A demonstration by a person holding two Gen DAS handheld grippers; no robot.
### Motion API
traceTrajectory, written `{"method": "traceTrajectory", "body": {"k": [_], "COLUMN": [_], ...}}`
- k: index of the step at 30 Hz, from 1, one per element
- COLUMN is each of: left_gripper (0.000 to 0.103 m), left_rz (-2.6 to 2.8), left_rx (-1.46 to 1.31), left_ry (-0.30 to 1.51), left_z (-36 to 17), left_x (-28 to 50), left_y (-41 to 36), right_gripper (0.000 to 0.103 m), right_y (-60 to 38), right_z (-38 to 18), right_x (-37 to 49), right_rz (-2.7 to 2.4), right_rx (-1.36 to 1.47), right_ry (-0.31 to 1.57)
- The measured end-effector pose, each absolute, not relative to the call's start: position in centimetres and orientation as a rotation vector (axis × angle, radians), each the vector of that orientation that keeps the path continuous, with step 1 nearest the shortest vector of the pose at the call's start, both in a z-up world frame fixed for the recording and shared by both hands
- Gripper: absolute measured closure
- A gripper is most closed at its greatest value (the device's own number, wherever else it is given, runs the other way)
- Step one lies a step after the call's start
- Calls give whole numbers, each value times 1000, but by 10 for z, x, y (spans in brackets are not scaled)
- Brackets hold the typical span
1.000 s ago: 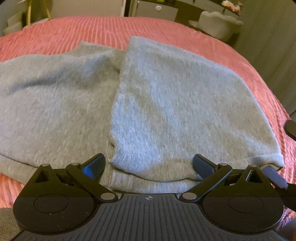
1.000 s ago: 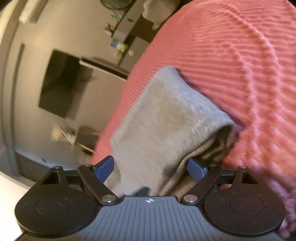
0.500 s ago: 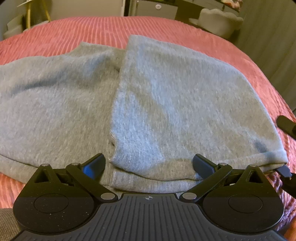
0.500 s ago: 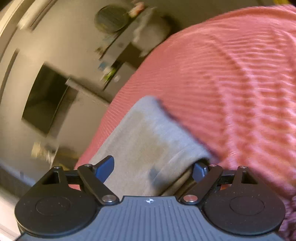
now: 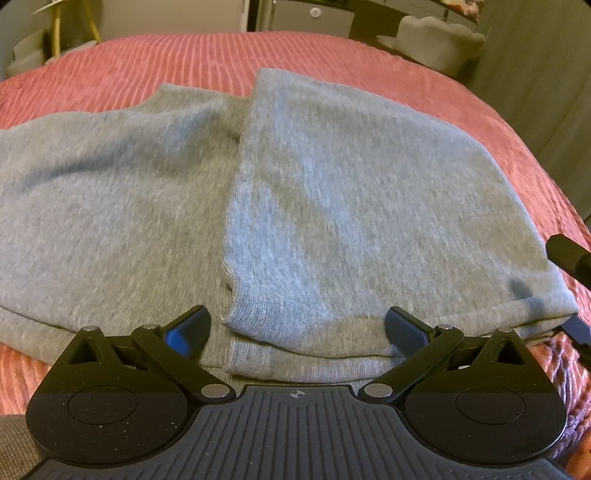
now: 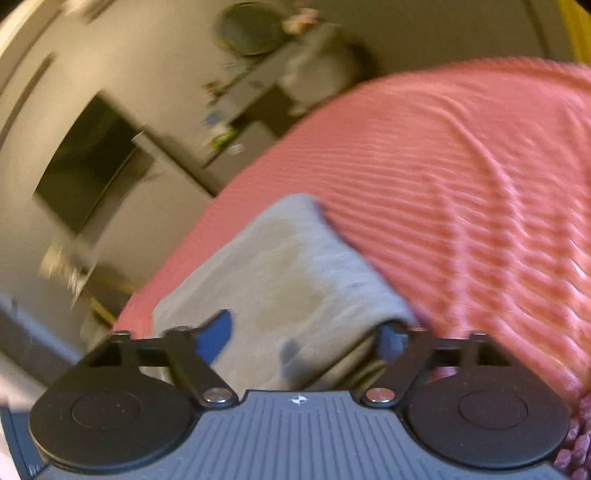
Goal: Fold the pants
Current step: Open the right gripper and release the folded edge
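Grey pants (image 5: pixel 332 206) lie on a pink ribbed bedspread (image 5: pixel 184 62), the right half folded over the left half (image 5: pixel 110 206). My left gripper (image 5: pixel 295 328) is open at the near hem, its fingers wide apart on either side of the folded edge. The right gripper's dark fingers (image 5: pixel 569 254) show at the pants' right corner. In the blurred, tilted right wrist view, my right gripper (image 6: pixel 303 339) is open. The folded grey corner of the pants (image 6: pixel 295 273) lies between its fingers.
The bedspread (image 6: pixel 461 184) stretches wide beyond the pants. Past the bed stand a pale armchair (image 5: pixel 436 40), a cabinet (image 5: pixel 306 18), a dark screen (image 6: pixel 85 166) on the wall and a curtain (image 5: pixel 546 81) at the right.
The right wrist view has swung and tilted, and the grey corner now sits lower and flatter between its fingers. The left gripper and the pants' layout have hardly moved.
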State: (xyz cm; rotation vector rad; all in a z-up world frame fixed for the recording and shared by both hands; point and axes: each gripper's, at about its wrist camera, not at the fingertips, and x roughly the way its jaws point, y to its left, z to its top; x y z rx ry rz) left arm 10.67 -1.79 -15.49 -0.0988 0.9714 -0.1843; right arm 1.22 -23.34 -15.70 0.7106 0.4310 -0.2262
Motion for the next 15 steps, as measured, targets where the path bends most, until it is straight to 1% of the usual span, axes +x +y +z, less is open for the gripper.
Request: {"method": "traceTrajectory", "body": {"k": [2, 3, 4, 5, 8, 10, 15], "left_gripper": [0, 0, 0, 0, 0, 0, 0], "left_rz": [-187, -187, -188, -187, -186, -186, -191], "left_rx": [-104, -106, -110, -114, -123, -121, -136], "left_ry": [973, 974, 976, 978, 981, 983, 986], "left_z": [-154, -154, -154, -154, -154, -154, -155], "left_x": [106, 106, 106, 105, 105, 106, 107], "left_y": [-17, -16, -16, -15, -14, -14, -13], "right_gripper": [21, 28, 39, 42, 42, 40, 39], "right_y": [-233, -237, -242, -247, -253, -250, -236], "right_z": [-156, -157, -158, -159, -145, -133, -111], "right_x": [12, 14, 14, 12, 6, 3, -4], "right_rz": [-243, -264, -285, -300, -285, -258, -196], "right_rx": [642, 642, 663, 681, 713, 694, 647], "right_ry": [445, 464, 486, 503, 511, 491, 445]}}
